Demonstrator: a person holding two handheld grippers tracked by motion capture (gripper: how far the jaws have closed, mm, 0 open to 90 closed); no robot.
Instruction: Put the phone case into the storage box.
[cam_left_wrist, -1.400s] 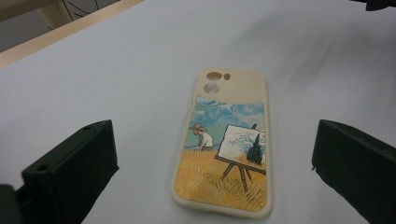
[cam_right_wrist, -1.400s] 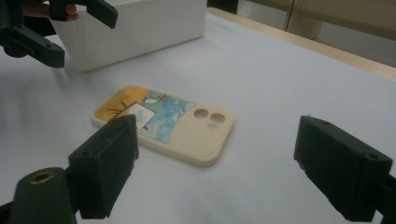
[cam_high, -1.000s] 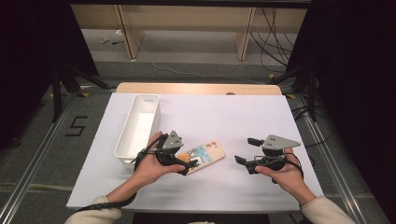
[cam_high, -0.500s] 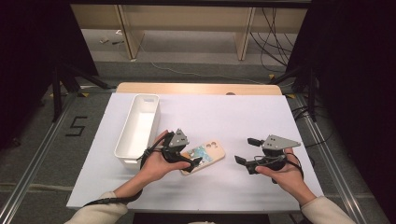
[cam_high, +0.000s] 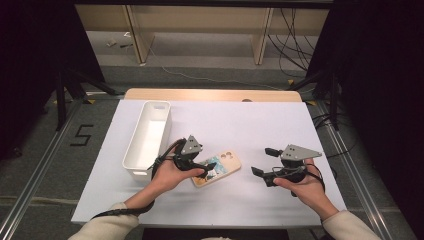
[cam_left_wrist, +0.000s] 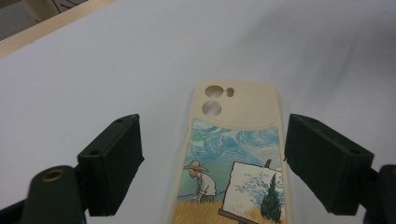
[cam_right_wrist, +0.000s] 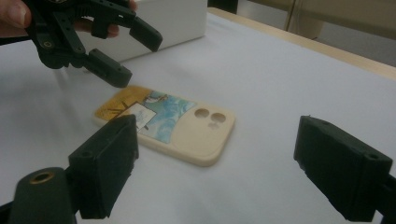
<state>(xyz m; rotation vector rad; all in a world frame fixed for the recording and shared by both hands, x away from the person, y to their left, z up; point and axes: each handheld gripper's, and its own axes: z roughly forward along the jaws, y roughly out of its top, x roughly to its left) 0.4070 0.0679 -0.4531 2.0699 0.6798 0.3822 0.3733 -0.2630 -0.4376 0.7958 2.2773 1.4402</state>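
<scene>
A flat white rectangular surface (cam_high: 260, 120) sits in the middle of the room, with a strip of pale wood (cam_high: 212, 95) along its far edge. Around it lies a grey carpeted floor (cam_high: 40, 175), where black tape forms the figure five (cam_high: 81, 135) to the left. Slim metal rails (cam_high: 30, 185) run along the floor on both sides. Behind the surface stands a light wooden shelf unit (cam_high: 200, 30) with upright legs, black cables (cam_high: 295, 35) trailing beside it at the right. Black drapes (cam_high: 30, 60) darken both flanks; light falls evenly from above.
</scene>
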